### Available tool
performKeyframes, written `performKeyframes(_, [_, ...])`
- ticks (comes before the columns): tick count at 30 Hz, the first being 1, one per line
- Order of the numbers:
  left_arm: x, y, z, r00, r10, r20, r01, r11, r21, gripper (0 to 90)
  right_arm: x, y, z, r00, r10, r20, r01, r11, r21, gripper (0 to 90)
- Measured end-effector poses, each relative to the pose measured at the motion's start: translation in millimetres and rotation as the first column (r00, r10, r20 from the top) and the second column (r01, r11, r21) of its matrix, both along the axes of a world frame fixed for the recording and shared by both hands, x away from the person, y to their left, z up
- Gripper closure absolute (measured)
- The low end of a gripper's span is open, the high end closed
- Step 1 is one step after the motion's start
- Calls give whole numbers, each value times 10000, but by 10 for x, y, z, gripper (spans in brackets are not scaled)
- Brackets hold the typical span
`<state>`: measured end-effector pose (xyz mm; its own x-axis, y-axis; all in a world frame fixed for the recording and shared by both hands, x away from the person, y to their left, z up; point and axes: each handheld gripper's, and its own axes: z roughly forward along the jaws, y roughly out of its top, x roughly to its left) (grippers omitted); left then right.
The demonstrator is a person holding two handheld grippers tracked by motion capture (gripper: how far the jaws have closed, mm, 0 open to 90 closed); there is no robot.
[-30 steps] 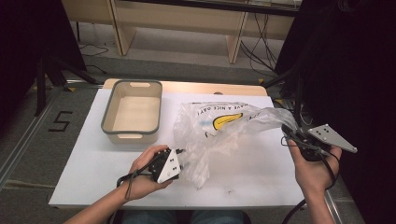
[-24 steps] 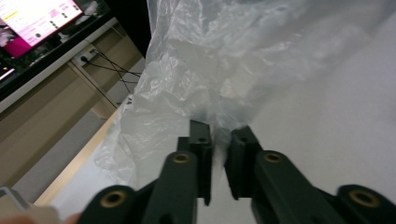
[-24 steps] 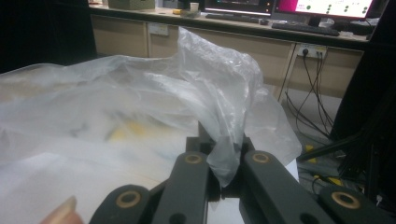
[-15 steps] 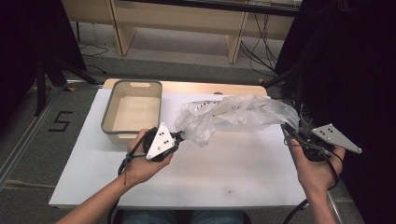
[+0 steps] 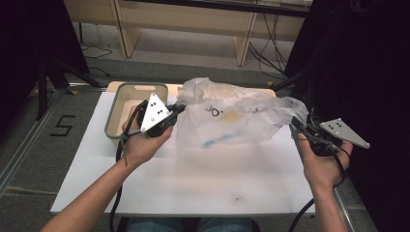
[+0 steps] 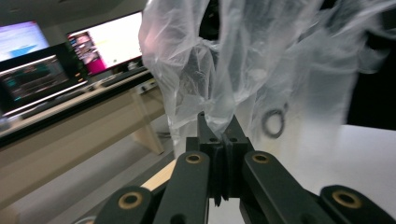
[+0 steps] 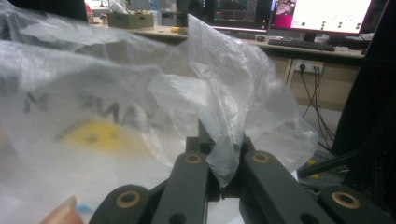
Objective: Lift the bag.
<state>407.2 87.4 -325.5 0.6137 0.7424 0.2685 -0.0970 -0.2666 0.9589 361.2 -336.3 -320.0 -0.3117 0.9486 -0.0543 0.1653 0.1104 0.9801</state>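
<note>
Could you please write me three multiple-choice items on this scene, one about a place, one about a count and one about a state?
1. Where is the tub? A on the table's left side, B on the floor, C inside the bag
2. How many grippers grip the plastic bag? A none, B one, C two
3. How is the bag? A flat on the table, B stretched between grippers, C folded in the tub

1 A: beside the left gripper.
2 C: the right gripper pinches too.
3 B: it hangs taut over the table.

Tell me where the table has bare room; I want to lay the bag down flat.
The white table is bare along its near side, between the two forearms. It is crowded farther back, where the plastic bag hangs stretched between the left gripper and right gripper, beside the beige tub.
</note>
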Motion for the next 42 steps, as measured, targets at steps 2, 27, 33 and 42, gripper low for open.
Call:
performKeyframes(2, [123, 8, -62, 9994, 318, -116, -316, 9993, 190, 893, 102, 26, -63, 9999, -45, -124, 45, 10000, 13, 900])
performKeyframes(27, [895, -54, -755, 9292, 2137, -3014, -1958, 9766, 889, 663, 910, 213, -730, 9655, -460, -2564, 385, 9987, -345, 758])
performKeyframes(33, [840, -52, -707, 9140, 2210, -3402, -2241, 9741, 308, 462, 870, 195, -682, 9766, -790, -2000, 745, 9968, -300, 524])
performKeyframes(42, [707, -16, -587, 9179, 1939, -3462, -2121, 9771, -152, 340, 763, 108, -548, 9906, -999, -930, 1031, 9942, 304, 337])
